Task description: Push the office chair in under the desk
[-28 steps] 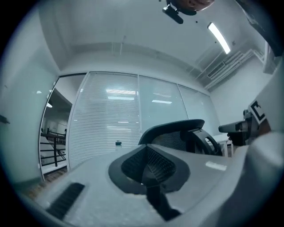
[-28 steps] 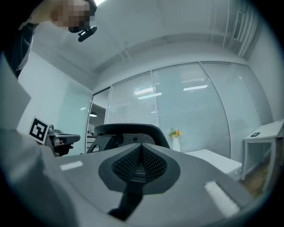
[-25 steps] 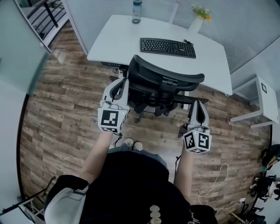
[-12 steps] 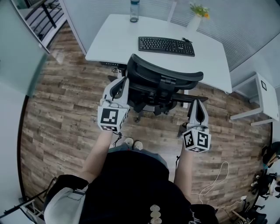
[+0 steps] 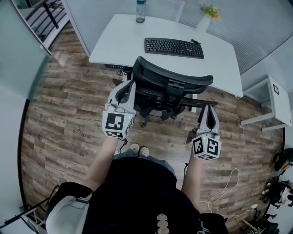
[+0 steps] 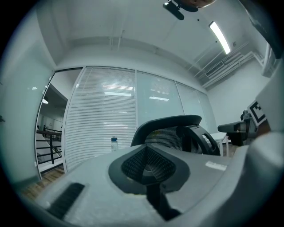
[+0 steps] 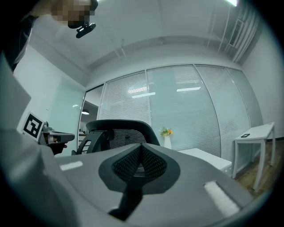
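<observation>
Barely any shift since a second ago — left gripper [image 5: 129,84], right gripper [image 5: 209,108] closed, empty, flanking office chair [image 5: 170,87] at desk [image 5: 120,42]

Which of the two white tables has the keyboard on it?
The large desk beyond the office chair; the small side table at right holds none.

The office chair [image 5: 169,89] is set at the 6 o'clock edge of the desk [image 5: 121,45]. On the desk, a keyboard [image 5: 174,48] is laid centrally, with a bottle [image 5: 140,10] at its 11 o'clock and a vase [image 5: 204,23] at its 1 o'clock. A side table [image 5: 274,107] is placed at the chair's 3 o'clock.
</observation>
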